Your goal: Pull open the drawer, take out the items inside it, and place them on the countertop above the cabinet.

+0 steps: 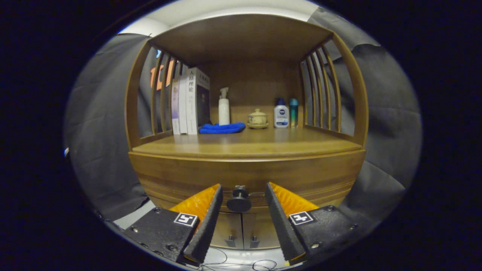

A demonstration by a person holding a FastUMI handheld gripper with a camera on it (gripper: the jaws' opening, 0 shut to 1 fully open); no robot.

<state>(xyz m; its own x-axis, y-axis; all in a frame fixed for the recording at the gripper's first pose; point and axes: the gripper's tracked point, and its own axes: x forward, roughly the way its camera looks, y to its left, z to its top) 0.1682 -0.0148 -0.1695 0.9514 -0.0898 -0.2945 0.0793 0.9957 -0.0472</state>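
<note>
Gripper view. The claw [243, 195] is released, its two fingers [208, 214] spread with a gap between them. The drawer knob [239, 201] lies in that gap, touching neither finger, on the closed drawer [244, 175] front. Beyond the fingers, at 12 o'clock, the wooden surface [248, 145] above the cabinet carries, from 10 o'clock across to 2 o'clock, upright books [190, 103], a folded blue cloth [222, 128], a white pump bottle [224, 107], a lidded cup on a saucer [257, 119], a white bottle with blue cap [281, 113], and a teal bottle [293, 111]. Below the knob, at 6 o'clock, are two cabinet doors [241, 233].
</note>
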